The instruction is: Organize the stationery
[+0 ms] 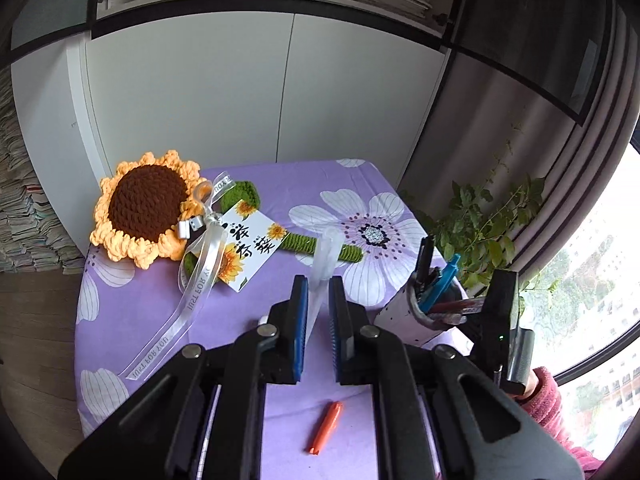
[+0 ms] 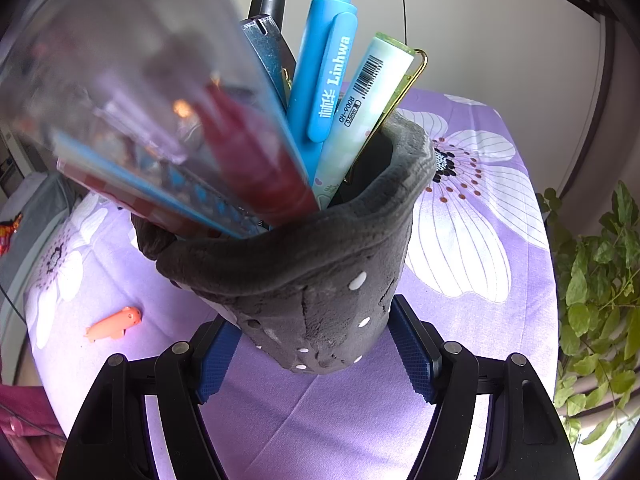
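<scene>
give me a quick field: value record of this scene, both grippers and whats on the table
left gripper: shut on a clear ruler, held upright
right gripper: closed around the grey pen pouch, tilted
in pouch: blue pen, pale green pen, red pen
loose on table: orange pen cap
decor: crochet sunflower with card and ribbon
surface: purple floral tablecloth
beside table: green plant

Fuzzy grey plush pen holder (image 2: 320, 280), glossy plastic blue pen (image 2: 320, 80), matt printed cotton tablecloth (image 2: 460, 360).
</scene>
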Motion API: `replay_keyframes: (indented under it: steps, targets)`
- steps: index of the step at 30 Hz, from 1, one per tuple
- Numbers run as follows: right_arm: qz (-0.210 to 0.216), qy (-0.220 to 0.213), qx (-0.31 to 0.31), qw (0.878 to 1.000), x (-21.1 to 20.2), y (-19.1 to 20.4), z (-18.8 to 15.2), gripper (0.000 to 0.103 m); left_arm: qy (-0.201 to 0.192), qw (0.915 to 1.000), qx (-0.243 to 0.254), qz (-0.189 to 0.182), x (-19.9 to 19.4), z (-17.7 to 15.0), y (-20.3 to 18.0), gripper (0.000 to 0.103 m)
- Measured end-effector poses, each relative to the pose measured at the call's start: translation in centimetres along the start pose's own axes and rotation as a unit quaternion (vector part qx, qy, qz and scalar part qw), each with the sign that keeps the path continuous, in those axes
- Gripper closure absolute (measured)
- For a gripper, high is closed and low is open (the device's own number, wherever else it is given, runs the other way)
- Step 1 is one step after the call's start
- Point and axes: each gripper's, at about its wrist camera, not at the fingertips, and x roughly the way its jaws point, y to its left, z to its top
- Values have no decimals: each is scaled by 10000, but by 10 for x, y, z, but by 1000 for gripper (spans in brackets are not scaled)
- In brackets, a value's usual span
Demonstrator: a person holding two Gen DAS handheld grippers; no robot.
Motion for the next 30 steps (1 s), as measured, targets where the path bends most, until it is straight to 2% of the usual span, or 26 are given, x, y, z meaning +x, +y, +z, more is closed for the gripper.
replay_keyframes:
  steps: [7,14,23,30]
  targets:
    - [1,0,2,10000,0,0,0,30,-390,9966,328,-647,-8,30,-53,95]
    - [2,0,2,10000,0,0,-1,30,-110,9952,418,-875,21,32,-75,95]
    - [1,0,2,10000,0,1,-1,30,378,9937,687,-799,53,12,-84,95]
    - [3,0,5,10000,0,0,-1,30,555,9935,631,-761,61,4,-76,95]
